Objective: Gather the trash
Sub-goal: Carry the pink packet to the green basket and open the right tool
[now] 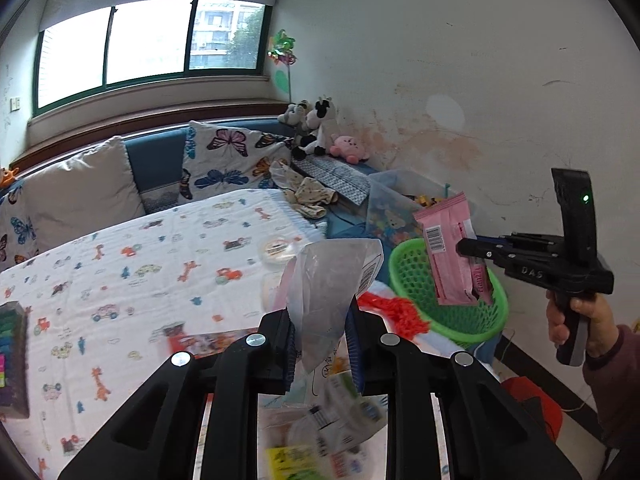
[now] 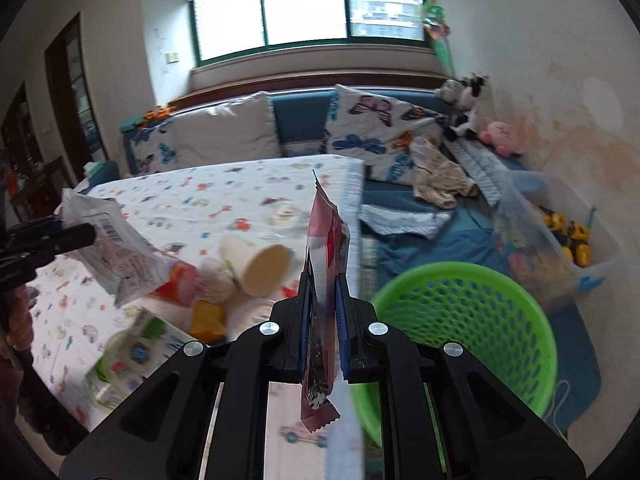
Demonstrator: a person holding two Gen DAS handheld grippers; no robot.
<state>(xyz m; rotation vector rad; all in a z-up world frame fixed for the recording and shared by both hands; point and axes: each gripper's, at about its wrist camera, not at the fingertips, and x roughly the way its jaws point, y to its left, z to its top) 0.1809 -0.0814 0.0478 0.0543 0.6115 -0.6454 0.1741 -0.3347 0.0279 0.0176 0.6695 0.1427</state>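
My left gripper (image 1: 320, 344) is shut on a clear and white plastic wrapper (image 1: 324, 292), held up above the table edge. The same wrapper (image 2: 116, 252) shows at the left of the right wrist view, in the left gripper (image 2: 76, 236). My right gripper (image 2: 323, 320) is shut on a pink snack packet (image 2: 326, 248), standing edge-on between the pads. In the left wrist view that right gripper (image 1: 464, 246) holds the pink packet (image 1: 452, 256) above the green mesh basket (image 1: 460, 320). The basket (image 2: 460, 308) lies just right of the packet. A paper cup (image 2: 256, 264), a milk carton (image 2: 132, 356) and small wrappers lie on the table.
The table (image 1: 140, 260) wears a white cloth with animal prints. A clear bin of toys (image 2: 560, 232) stands beyond the basket by the wall. A blue sofa with cushions (image 1: 80, 192) and plush toys (image 1: 320, 128) runs behind. A person's hand (image 1: 580, 320) grips the right handle.
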